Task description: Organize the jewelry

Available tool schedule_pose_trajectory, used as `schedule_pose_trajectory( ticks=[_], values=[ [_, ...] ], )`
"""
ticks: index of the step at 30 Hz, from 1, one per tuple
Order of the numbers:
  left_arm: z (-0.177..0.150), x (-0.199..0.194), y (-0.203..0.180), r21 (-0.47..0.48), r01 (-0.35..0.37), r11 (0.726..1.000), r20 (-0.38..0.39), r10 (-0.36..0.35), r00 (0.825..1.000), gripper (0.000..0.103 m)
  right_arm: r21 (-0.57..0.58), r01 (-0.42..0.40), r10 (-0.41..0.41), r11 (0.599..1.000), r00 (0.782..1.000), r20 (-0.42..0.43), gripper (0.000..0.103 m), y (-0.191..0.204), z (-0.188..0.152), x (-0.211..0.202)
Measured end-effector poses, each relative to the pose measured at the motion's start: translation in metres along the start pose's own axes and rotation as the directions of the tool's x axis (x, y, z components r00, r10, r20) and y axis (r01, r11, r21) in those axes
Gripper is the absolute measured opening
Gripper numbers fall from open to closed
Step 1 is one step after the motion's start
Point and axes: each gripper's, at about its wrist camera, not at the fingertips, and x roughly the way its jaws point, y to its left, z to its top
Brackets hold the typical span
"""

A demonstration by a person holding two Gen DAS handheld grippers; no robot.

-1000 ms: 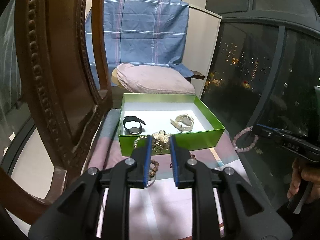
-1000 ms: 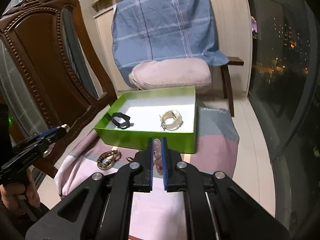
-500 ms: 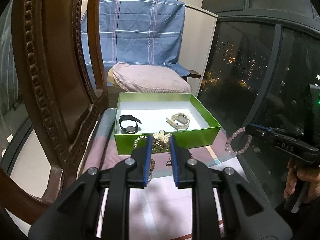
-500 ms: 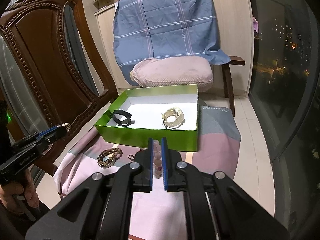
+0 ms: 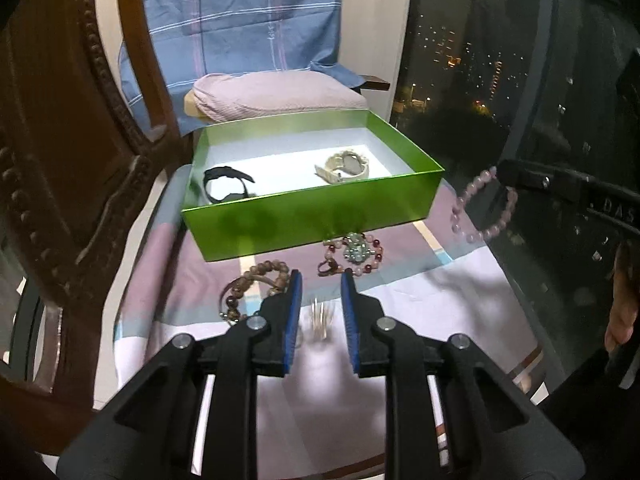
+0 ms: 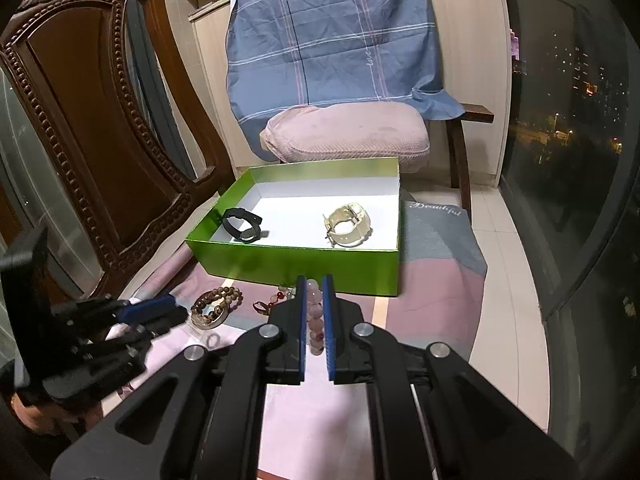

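Observation:
A green box (image 5: 312, 216) (image 6: 296, 264) stands on the pink cloth with a black watch (image 5: 226, 186) (image 6: 242, 226) and a cream watch (image 5: 344, 166) (image 6: 346, 226) inside. In front of it lie a wooden bead bracelet (image 5: 256, 280) (image 6: 216, 304) and a jewelled bead bracelet (image 5: 354, 252) (image 6: 280, 294). My left gripper (image 5: 320, 280) (image 6: 176, 314) hovers low over the cloth, jaws opening. A small blurred gold piece (image 5: 319, 316) shows between its fingers, with no pad pressing on it. My right gripper (image 6: 315, 280) (image 5: 498, 172) is shut on a pink bead bracelet (image 6: 314, 312) (image 5: 480, 208), which hangs beside the box.
A carved wooden chair back (image 5: 60, 160) (image 6: 100, 120) rises close on the left. Behind the box stands a chair with a pink cushion (image 6: 348, 132) and a blue checked cloth (image 6: 336, 40). Dark window glass (image 5: 520, 80) runs along the right. A hand (image 5: 620, 300) grips the right tool.
My left gripper has dropped towards the cloth and closer to the loose bracelets, and its jaws stand a little wider. The right gripper has barely moved and keeps the pink beads.

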Motion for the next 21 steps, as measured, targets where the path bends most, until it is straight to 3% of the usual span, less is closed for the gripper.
schedule_pose_trajectory(
  ticks=[2, 3, 6, 10, 13, 18, 21],
  values=[
    [0.001, -0.003, 0.000, 0.001, 0.006, 1.000, 0.015, -0.006, 1.000, 0.045, 0.001, 0.000, 0.000, 1.000, 1.000, 0.000, 0.008, 0.000, 0.000, 0.000],
    [0.001, -0.006, 0.001, 0.000, 0.007, 1.000, 0.027, -0.007, 1.000, 0.048, 0.001, 0.000, 0.000, 1.000, 1.000, -0.001, 0.008, 0.000, 0.000, 0.000],
    [0.002, -0.006, 0.007, -0.018, 0.007, 1.000, 0.032, -0.006, 0.999, 0.048, 0.001, 0.002, -0.002, 1.000, 1.000, -0.003, 0.008, -0.001, 0.000, 0.000],
    [0.000, 0.005, 0.010, -0.031, 0.020, 0.999, -0.015, -0.020, 1.000, 0.041, 0.006, 0.004, -0.004, 1.000, 1.000, 0.001, 0.008, -0.004, 0.001, -0.002],
    [-0.010, 0.024, -0.008, 0.015, 0.047, 0.999, -0.081, -0.046, 0.996, 0.041, 0.011, 0.006, -0.006, 1.000, 1.000, 0.004, 0.008, -0.006, 0.001, -0.002],
    [-0.020, 0.045, -0.048, 0.116, 0.076, 0.990, -0.115, -0.063, 0.991, 0.041, 0.019, 0.004, -0.005, 1.000, 1.000, 0.007, 0.008, -0.008, 0.002, -0.003],
    [-0.020, 0.061, -0.058, 0.102, 0.084, 0.991, -0.136, -0.070, 0.988, 0.041, 0.020, 0.002, -0.002, 1.000, 1.000, 0.009, 0.008, -0.009, 0.002, -0.003]
  ],
)
